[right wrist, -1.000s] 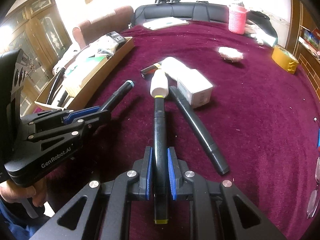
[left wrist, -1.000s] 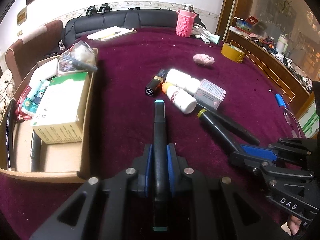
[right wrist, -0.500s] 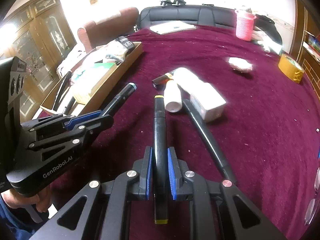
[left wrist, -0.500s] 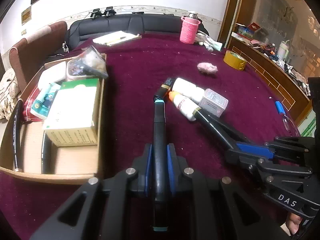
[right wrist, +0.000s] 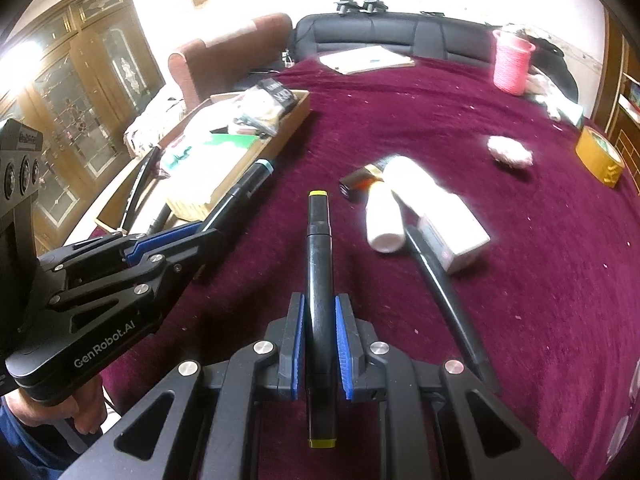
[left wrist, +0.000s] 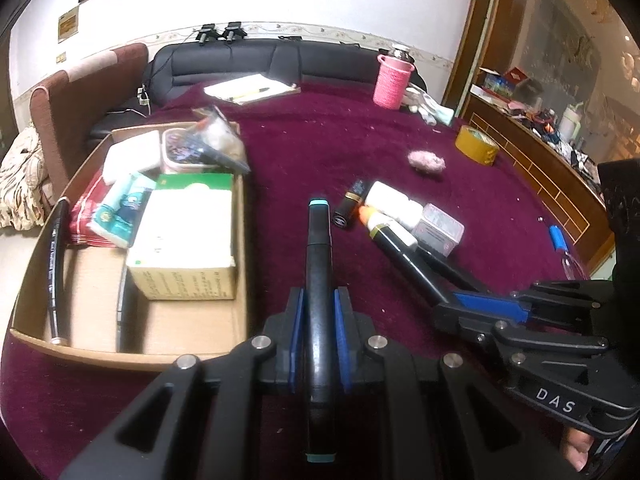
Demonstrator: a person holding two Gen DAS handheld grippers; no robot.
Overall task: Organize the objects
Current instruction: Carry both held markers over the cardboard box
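1. Cardboard box (left wrist: 192, 344) at nine o'clock in the left view: it already holds a green-and-white carton (left wrist: 188, 236), tissue packs and two black pens along its near side. Compared with a second ago it sits larger and closer to centre, so the carry looks headed that way.
2. Left tongs (left wrist: 319, 320) pinch a black marker with a teal cap (left wrist: 319, 264), the cap pointing to twelve o'clock. Both tools have lifted off the surface (left wrist: 360, 140) (the bottles now look farther below), which I judge means pickup is done and drop-off comes next.
3. Right tongs (right wrist: 320, 332) are clamped on a black marker with a yellow cap (right wrist: 319, 248), angled downward like the left.
4. Still on the cloth at one o'clock: a lipstick (right wrist: 358, 184), two white bottles (right wrist: 382, 220), a small box (right wrist: 452, 236) and another black marker (right wrist: 444, 292).
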